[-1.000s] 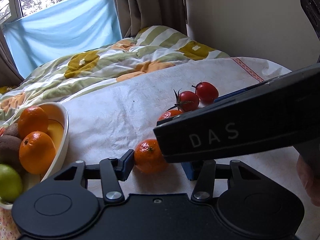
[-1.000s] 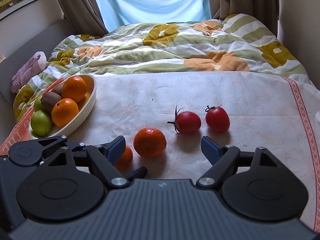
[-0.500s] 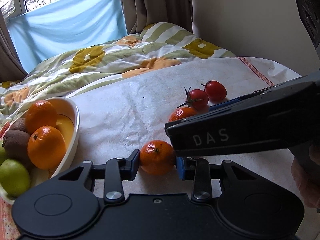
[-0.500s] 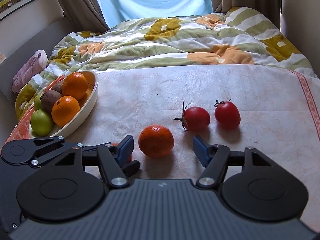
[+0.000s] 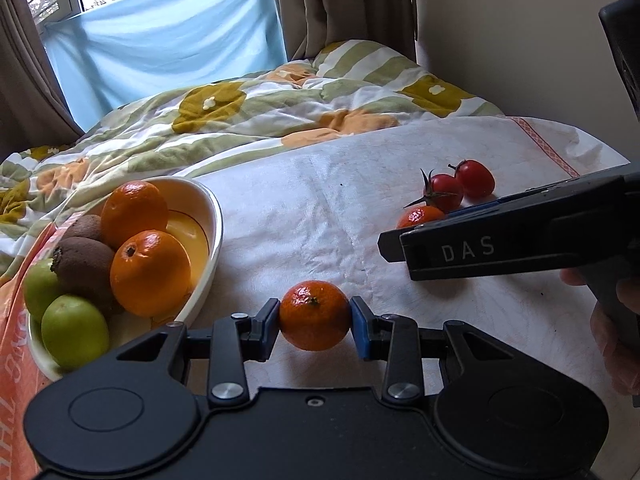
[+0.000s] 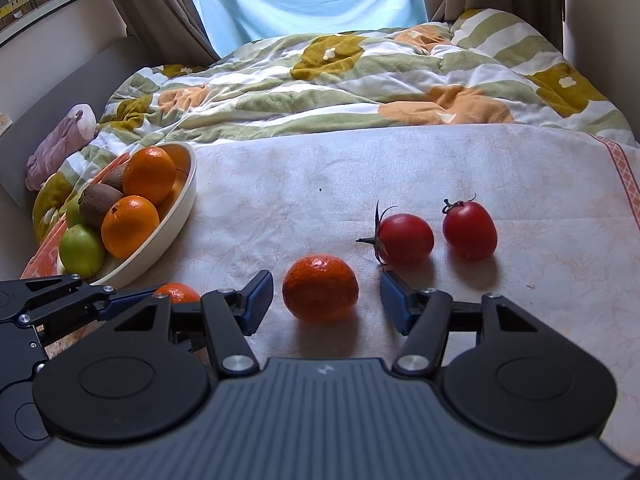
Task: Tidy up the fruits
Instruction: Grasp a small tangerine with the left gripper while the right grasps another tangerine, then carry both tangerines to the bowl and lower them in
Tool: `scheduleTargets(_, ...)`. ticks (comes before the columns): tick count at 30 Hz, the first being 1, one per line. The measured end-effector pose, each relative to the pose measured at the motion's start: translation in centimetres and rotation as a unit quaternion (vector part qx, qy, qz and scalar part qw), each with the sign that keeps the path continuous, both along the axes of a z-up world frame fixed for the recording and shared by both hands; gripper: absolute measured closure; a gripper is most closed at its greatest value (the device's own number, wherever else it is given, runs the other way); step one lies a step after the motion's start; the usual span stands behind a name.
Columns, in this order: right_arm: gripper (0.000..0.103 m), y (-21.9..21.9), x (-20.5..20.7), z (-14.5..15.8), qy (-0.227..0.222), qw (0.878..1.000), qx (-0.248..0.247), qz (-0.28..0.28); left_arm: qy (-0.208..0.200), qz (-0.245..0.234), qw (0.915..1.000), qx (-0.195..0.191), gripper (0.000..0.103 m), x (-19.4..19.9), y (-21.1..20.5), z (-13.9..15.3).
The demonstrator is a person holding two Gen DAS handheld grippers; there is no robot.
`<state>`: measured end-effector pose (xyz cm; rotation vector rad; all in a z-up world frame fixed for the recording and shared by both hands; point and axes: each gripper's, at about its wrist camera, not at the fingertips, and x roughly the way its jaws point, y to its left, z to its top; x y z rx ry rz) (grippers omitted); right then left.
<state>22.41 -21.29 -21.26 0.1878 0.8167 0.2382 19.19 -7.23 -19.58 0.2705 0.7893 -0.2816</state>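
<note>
My left gripper (image 5: 315, 322) is shut on a small mandarin (image 5: 315, 315), just right of a white fruit bowl (image 5: 210, 236). The bowl holds oranges, kiwis and green fruits. In the right wrist view that mandarin (image 6: 177, 293) shows partly behind the left gripper's fingers. My right gripper (image 6: 326, 300) is open around a second mandarin (image 6: 320, 288) on the cloth, with gaps on both sides. Two red tomatoes (image 6: 406, 238) (image 6: 470, 230) lie just beyond it to the right. The bowl (image 6: 176, 216) sits at far left.
A white cloth (image 6: 360, 168) covers the table. A rumpled green, white and orange duvet (image 6: 340, 76) lies behind it. A pink soft toy (image 6: 60, 140) lies at far left. A wall (image 5: 520, 40) stands on the right.
My left gripper has closed on the small mandarin and lifted it towards the bowl, away from the right gripper. My right gripper has moved forward around the second mandarin and narrowed.
</note>
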Motion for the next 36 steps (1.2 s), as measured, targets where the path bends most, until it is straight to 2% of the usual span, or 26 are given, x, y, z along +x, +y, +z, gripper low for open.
scheduleTargets(1,0.034,0.1,0.1,0.0,0.000,1.000,0.001,0.002,0.000,0.001,1.0000,-0.001,0.062,0.0,0.0,0.0)
scheduleTargets(4,0.048,0.5,0.2,-0.1,0.005,1.000,0.006,0.009,-0.002,0.003,1.0000,-0.003,0.062,-0.2,0.1,0.3)
scheduleTargets(12,0.048,0.5,-0.5,1.5,-0.007,1.000,0.006,0.022,-0.014,0.015,0.9998,-0.009,0.062,-1.1,0.1,1.9)
scheduleTargets(17,0.048,0.2,-1.7,4.5,-0.018,0.999,0.007,0.029,-0.031,0.030,0.9989,-0.015,0.062,-2.1,0.3,4.4)
scheduleTargets(26,0.048,0.4,-4.3,11.3,-0.052,0.997,0.012,0.056,-0.064,0.086,0.9933,-0.043,0.062,-4.7,1.5,10.6)
scheduleTargets(32,0.048,1.8,-4.8,13.9,-0.057,0.995,0.022,0.079,-0.083,0.116,0.9887,-0.047,0.062,-5.9,3.3,13.5)
scheduleTargets(36,0.048,3.7,-4.2,14.8,-0.051,0.995,0.020,0.087,-0.085,0.131,0.9867,-0.045,0.062,-5.4,5.5,14.4)
